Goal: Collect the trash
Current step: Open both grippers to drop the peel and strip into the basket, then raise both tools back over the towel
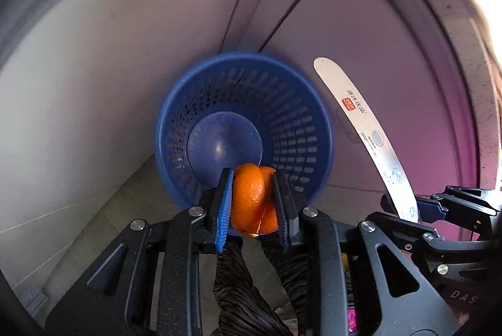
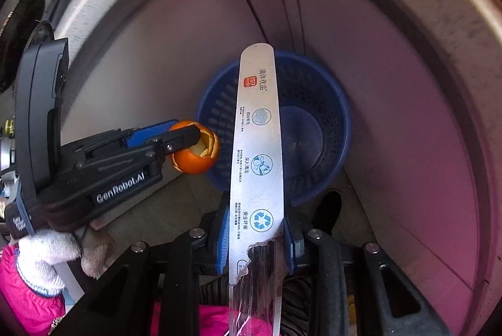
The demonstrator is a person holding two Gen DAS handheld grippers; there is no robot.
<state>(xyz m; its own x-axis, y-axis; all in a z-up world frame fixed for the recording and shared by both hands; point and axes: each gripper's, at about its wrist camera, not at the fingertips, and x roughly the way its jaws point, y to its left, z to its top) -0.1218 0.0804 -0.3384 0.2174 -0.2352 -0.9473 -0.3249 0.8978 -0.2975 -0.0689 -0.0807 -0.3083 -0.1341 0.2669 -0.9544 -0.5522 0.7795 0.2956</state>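
A blue perforated plastic basket [image 1: 282,104] stands on the floor in a wall corner; it also shows in the right wrist view [image 2: 326,104] and looks empty. My left gripper [image 1: 253,204] is shut on an orange peel [image 1: 251,198], held just above the basket's near rim. In the right wrist view the left gripper [image 2: 188,136] holds the peel [image 2: 194,160] left of the basket. My right gripper [image 2: 255,237] is shut on a long white torn package card [image 2: 257,147] that points up over the basket. The card shows in the left wrist view [image 1: 367,129], to the right of the basket.
Pale walls [image 1: 94,85] meet in a corner right behind the basket. A tiled floor [image 1: 125,210] lies in front of it. A gloved hand in a pink sleeve [image 2: 40,260] holds the left gripper's handle.
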